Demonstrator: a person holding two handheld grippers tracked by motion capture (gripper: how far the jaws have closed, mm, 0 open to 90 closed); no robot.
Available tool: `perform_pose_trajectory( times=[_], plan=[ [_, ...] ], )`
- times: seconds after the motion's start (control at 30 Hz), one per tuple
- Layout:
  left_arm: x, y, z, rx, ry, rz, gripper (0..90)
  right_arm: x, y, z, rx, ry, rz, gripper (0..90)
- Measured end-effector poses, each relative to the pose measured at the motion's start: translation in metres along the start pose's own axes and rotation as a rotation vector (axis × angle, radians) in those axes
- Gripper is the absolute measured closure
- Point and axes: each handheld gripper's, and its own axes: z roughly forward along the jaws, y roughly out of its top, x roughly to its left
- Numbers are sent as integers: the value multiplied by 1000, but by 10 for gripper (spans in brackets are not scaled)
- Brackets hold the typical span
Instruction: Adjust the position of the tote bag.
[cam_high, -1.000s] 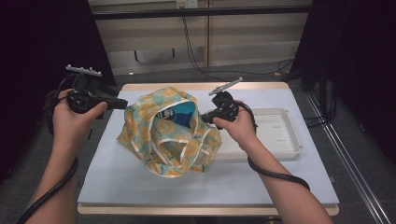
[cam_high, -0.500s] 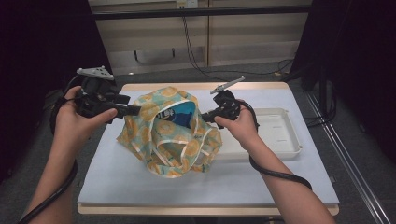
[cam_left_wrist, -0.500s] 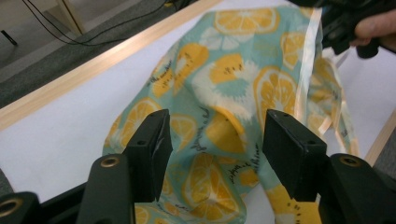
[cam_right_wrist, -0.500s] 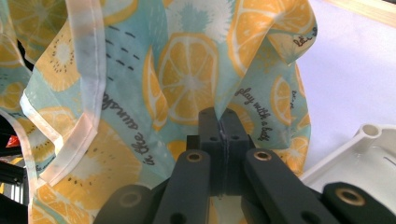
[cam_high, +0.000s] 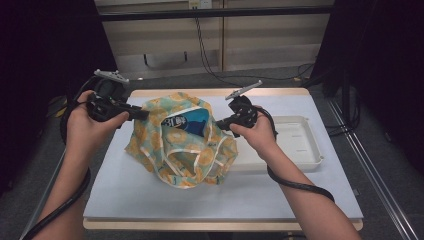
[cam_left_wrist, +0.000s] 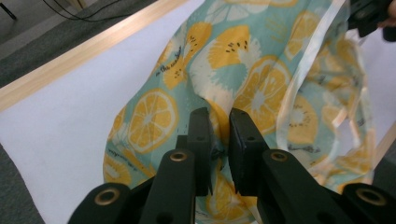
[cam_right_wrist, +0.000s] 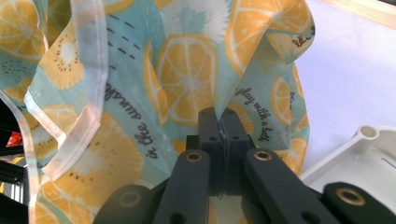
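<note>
Both forearms extended forward. Left gripper (cam_high: 142, 114) level, pointing right, jaws slightly apart. Right gripper (cam_high: 220, 123) pointing left, jaws pressed fully together. Hands well apart.

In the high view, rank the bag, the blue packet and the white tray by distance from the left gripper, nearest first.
From the left gripper:
1. Bag, at its jaws, mid-table.
2. Blue packet, inside the bag's mouth, further right.
3. White tray, far right of the table, beyond the right gripper.

High view overhead—tool views close, sharing the bag (cam_high: 182, 142).
</note>
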Motion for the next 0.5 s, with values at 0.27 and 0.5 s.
perform_pose_trajectory(
  times=[0.27, 0.5],
  plan=[
    [17, 6, -9, -6, 19, -64, 900, 2, 5, -4, -18, -3, 4, 898],
    [35, -3, 5, 4, -18, -153, 900, 0, 9, -7, -30, -5, -2, 898]
  ],
)
